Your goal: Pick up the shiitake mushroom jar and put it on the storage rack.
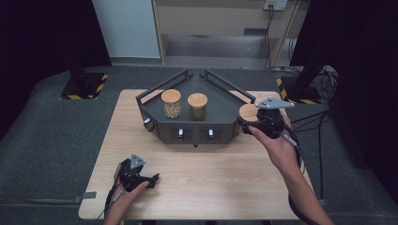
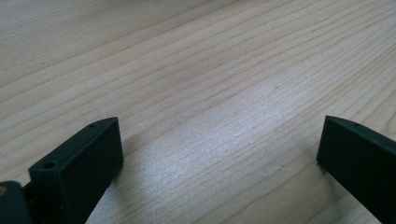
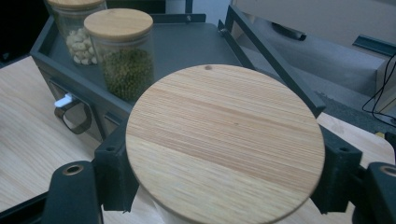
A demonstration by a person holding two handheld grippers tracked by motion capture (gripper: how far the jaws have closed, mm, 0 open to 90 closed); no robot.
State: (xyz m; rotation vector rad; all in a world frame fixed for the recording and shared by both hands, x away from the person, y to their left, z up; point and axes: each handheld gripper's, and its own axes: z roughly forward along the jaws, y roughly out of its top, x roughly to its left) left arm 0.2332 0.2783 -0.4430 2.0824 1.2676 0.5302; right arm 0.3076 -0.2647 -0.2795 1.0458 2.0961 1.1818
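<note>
Your right gripper (image 1: 248,123) clamps a round bamboo-lidded glass jar (image 3: 224,140), so tilting it toward the dark angular metal tray (image 1: 220,110) ahead risks knocking its rail.

A dark tray (image 1: 220,110) sits far on the wooden table (image 1: 202,183) (striped floor markers (image 1: 84,86) farther off, left and right).

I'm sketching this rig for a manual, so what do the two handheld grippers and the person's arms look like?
Both are black. The left gripper and the right gripper each carry a grey three-cornered plate on top and trail a dark cable along the forearm. The left gripper's fingers are flat, blocky black pads with small round screw holes. The forearms are bare, with no sleeves in sight.
</note>
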